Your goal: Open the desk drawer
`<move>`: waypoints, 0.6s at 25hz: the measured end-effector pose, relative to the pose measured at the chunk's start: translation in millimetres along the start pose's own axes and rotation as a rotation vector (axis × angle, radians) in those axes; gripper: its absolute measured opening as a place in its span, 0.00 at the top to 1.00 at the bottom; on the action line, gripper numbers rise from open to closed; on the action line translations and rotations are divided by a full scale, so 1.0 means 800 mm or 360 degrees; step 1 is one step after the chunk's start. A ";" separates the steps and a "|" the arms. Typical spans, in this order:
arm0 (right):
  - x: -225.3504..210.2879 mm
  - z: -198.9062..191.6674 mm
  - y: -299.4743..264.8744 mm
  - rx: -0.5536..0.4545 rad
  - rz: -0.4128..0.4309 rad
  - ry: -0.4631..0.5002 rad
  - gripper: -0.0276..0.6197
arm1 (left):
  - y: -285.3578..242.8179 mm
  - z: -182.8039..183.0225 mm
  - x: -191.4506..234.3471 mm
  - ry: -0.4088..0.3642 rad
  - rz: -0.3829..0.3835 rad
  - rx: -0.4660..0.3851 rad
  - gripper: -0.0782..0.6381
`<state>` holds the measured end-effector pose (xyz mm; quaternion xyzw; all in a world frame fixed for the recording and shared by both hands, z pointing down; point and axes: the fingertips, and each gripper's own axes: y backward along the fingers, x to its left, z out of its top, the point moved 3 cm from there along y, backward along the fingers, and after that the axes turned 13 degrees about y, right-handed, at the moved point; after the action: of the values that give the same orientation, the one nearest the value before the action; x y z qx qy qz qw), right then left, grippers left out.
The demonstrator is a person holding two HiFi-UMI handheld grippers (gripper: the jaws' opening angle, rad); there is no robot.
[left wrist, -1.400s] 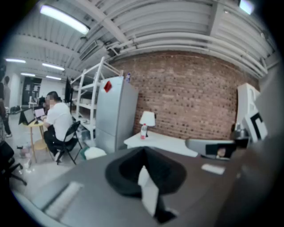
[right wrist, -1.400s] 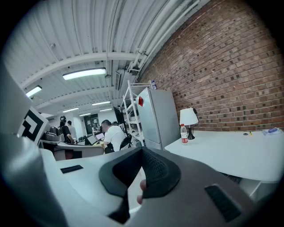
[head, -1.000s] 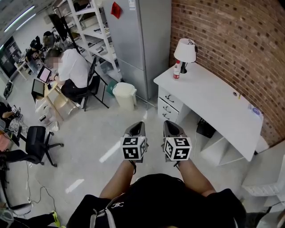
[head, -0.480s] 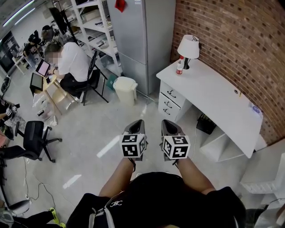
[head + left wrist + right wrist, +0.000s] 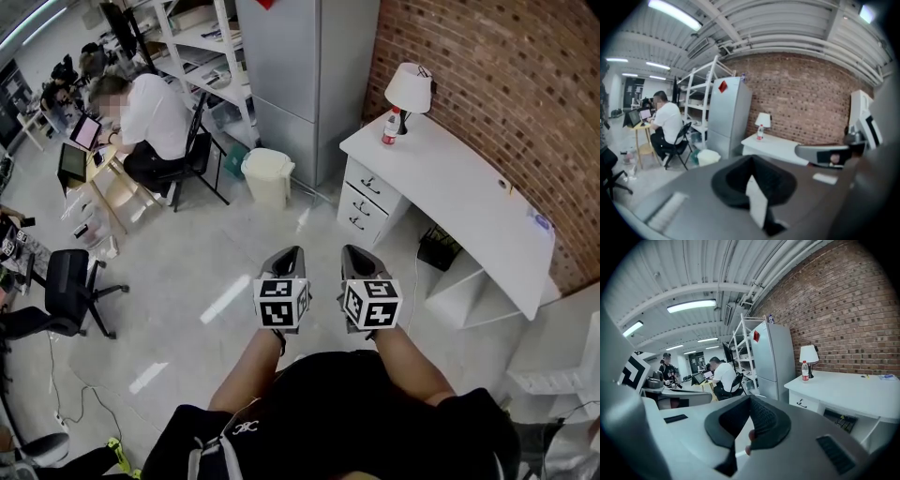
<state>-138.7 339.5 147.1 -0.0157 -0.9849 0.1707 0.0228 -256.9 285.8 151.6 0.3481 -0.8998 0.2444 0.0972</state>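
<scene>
The white desk [image 5: 450, 192] stands against the brick wall at the right, still some way ahead of me. Its stack of three drawers [image 5: 366, 202] is shut; the top drawer's dark handle [image 5: 802, 403] shows in the right gripper view. A white lamp [image 5: 410, 86] and a bottle [image 5: 389, 129] stand on the desk's far end. My left gripper [image 5: 289, 253] and right gripper [image 5: 354, 251] are held side by side above the floor, both shut and holding nothing. The desk [image 5: 776, 145] lies beyond the closed left gripper [image 5: 752, 161]. The right gripper [image 5: 750, 401] points left of the drawers.
A grey fridge [image 5: 309, 75] stands left of the desk, with a pale bin [image 5: 268, 176] in front of it. A person [image 5: 150, 117] sits at a small table to the left. A black office chair [image 5: 70, 291] is at the far left. A black box [image 5: 439, 248] sits under the desk.
I have moved forward across the floor toward the desk, which now looks nearer and sits further right. Both grippers went along, still side by side and shut.
</scene>
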 end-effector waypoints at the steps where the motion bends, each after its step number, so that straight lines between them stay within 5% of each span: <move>1: 0.006 -0.002 -0.002 0.0010 -0.0001 0.0008 0.97 | 0.000 0.000 0.006 0.0003 -0.0005 0.0004 0.89; 15: -0.033 0.012 -0.061 -0.0009 0.0025 0.0048 0.97 | -0.070 0.022 0.016 -0.0029 -0.0024 0.0016 0.89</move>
<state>-113.7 289.5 153.8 -0.0260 -0.9848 0.1678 0.0361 -228.7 233.7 161.3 0.3577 -0.8967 0.2449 0.0891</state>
